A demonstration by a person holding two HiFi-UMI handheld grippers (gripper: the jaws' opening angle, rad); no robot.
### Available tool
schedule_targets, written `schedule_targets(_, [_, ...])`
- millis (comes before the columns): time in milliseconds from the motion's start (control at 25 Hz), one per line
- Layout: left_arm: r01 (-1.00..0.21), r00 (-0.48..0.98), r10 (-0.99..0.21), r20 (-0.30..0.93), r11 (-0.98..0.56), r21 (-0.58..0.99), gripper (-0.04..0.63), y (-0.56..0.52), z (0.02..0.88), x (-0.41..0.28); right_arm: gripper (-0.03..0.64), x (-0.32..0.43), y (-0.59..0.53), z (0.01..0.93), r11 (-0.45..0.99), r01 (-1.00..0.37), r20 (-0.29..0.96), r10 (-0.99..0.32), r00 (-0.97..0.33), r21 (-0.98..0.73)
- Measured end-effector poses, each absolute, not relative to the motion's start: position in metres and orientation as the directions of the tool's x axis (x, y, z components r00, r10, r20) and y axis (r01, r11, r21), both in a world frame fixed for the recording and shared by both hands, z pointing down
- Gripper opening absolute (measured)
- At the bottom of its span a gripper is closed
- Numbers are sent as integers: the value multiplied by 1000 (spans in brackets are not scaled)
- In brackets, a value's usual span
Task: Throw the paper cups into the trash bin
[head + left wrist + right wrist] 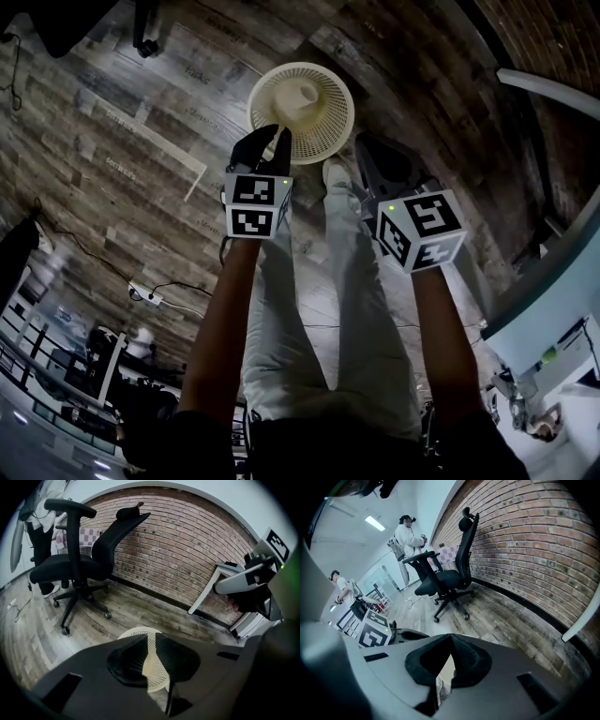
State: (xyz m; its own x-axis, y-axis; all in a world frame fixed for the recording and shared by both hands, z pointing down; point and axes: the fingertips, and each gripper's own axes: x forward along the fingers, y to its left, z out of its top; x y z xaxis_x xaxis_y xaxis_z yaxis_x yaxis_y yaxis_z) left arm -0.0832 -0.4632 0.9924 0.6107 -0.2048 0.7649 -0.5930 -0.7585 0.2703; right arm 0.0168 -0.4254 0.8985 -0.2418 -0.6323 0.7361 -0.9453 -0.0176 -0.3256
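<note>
A cream mesh trash bin (333, 127) stands on the wood floor ahead of the person's feet. One paper cup (298, 94) lies inside it. My left gripper (278, 136) hangs over the bin's near rim. In the left gripper view its jaws (149, 637) stand apart with nothing between them, and the bin's mesh (155, 665) shows through the gap. My right gripper (370, 155) is to the right of the bin, above the floor. In the right gripper view its jaw tips (451, 635) meet, and nothing is held.
A black office chair (79, 564) stands by the brick wall (187, 550). A white table leg (206, 592) and a light desk edge (553, 300) are at the right. The person's white shoe (336, 173) is near the bin. A power strip (145, 295) lies at the left. Two people (410, 536) stand further off.
</note>
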Motion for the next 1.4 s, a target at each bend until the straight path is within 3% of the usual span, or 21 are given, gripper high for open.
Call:
schedule_targets(360, [-610,628,-243,739,-743,275,9,-466,951,-79,3,30,-433,857,29,-953,708,-662,-243,-301])
schedule_targets(800, [-633,665,-328,670,-723,275,9,-473,872,-83,3,16,-425,805,70,-950,678,-685,-267,-304])
schedule_targets(1400, [-562,736,-374,565,-802,201,9,-470,707,-76,3,1,-446,665,184,-938,581,-745,-328,-294])
